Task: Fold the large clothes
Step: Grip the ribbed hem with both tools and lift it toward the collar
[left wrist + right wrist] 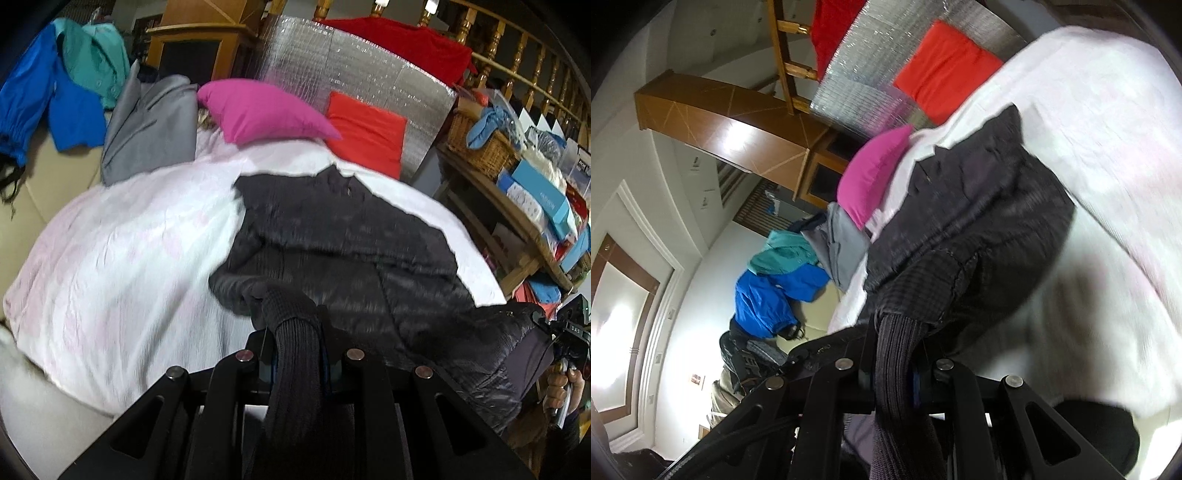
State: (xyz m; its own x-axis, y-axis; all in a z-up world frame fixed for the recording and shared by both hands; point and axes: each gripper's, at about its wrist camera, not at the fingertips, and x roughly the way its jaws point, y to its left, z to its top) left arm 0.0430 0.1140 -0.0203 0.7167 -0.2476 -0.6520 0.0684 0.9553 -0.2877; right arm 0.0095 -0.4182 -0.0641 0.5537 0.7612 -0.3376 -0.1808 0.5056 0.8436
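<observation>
Two tongs: my left tongs (295, 325) and right tongs (897, 343) are each clamped on a ribbed cuff.
Jacket (351, 236): dark, quilted, on the bed (129, 240), right side.
Handling: I judge it light, soft, slippery; cuffs grip best.

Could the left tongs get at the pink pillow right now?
Probably not: the left tongs are shut on the black jacket's ribbed cuff, and the pink pillow lies beyond the jacket.

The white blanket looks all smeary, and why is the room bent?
In the left wrist view the white blanket and black jacket are streaked by motion blur; the railing curves from the fisheye lens. In the right wrist view the blanket glares, and a lamp reflects off the wooden cabinet.
</observation>
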